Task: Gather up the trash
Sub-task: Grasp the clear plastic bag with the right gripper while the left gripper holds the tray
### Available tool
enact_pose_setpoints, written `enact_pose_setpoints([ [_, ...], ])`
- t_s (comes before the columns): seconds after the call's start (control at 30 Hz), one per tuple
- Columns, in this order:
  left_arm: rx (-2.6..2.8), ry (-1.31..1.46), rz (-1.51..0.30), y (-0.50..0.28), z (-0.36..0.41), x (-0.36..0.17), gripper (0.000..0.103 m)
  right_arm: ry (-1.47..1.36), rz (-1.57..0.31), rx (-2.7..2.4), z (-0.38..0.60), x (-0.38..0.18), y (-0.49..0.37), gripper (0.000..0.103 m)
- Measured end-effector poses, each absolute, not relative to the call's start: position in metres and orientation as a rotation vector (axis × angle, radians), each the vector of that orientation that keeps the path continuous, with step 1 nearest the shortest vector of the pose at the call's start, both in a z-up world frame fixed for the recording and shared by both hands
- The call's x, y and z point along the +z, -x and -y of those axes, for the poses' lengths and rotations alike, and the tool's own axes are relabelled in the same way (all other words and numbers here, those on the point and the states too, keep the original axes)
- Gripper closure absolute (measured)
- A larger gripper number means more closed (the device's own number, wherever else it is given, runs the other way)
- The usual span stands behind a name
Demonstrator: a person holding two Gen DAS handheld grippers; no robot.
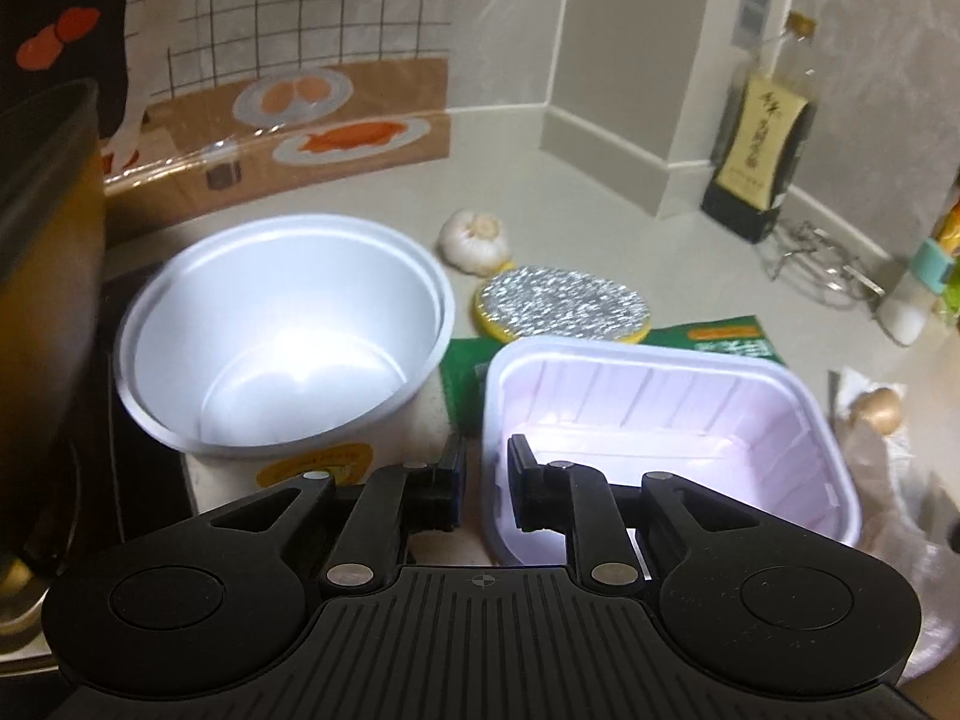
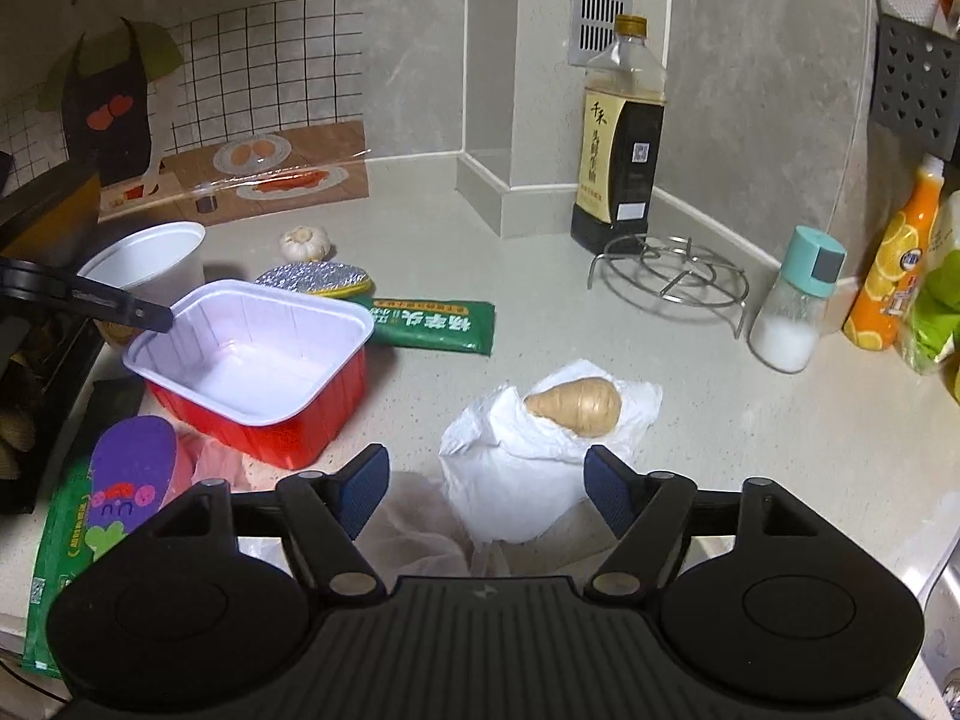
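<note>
The red tray, a rectangular food container with a white inside, stands on the pale table and serves here as the landmark. The left claw straddles the tray's near left rim: 1 finger is outside the wall, 1 finger is inside, and a small gap shows on each side, so the jaws are a little open and do not press the rim. Just left of the tray stands a white round cup, empty. Behind the tray lie a foil lid with a yellow edge, a green packet and, further back, a garlic bulb. To the right of the tray, a crumpled white tissue lies on the table with a beige ginger-like root resting on it. The right claw is wide open, its 2 blue pads on either side of the tissue and not touching it. Well behind and right of the tray stand a dark sauce bottle and a wire trivet.
</note>
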State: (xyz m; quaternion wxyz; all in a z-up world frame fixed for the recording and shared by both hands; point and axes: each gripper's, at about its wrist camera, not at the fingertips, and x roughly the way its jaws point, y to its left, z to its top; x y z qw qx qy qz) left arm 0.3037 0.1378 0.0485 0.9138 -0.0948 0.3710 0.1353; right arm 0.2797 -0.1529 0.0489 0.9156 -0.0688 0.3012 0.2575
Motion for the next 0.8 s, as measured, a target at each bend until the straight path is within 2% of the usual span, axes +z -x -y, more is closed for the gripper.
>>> enact_pose_setpoints([
  [0.2, 0.251, 0.218, -0.772, -0.319, -0.136, 0.032, 0.083, 0.07, -0.589, 0.625, 0.152, 0.038, -0.268, 0.018],
  [0.33, 0.194, 0.165, -0.754, -0.32, -0.126, 0.027, 0.083, 0.061, -0.613, 0.67, 0.134, 0.018, -0.263, 0.018],
  [0.43, 0.184, 0.176, -0.765, -0.319, -0.123, 0.024, 0.089, 0.036, -0.604, 0.668, 0.123, 0.003, -0.254, 0.019],
  [0.47, 0.19, 0.206, -0.757, -0.316, -0.124, 0.024, 0.089, 0.034, -0.601, 0.674, 0.12, 0.0, -0.249, 0.028],
  [0.5, 0.192, 0.244, -0.732, -0.311, -0.126, 0.025, 0.089, 0.04, -0.598, 0.684, 0.117, -0.002, -0.244, 0.05],
  [0.57, 0.177, 0.285, -0.663, -0.301, -0.127, 0.032, 0.093, 0.055, -0.587, 0.709, 0.112, 0.001, -0.232, 0.068],
  [0.6, 0.166, 0.294, -0.617, -0.296, -0.126, 0.038, 0.093, 0.045, -0.581, 0.72, 0.114, 0.005, -0.226, 0.081],
  [0.63, 0.154, 0.299, -0.583, -0.291, -0.125, 0.044, 0.093, 0.031, -0.577, 0.728, 0.115, 0.01, -0.221, 0.085],
  [0.8, 0.099, 0.284, -0.424, -0.256, -0.107, 0.083, 0.092, -0.074, -0.461, 0.676, 0.15, 0.041, -0.186, 0.09],
])
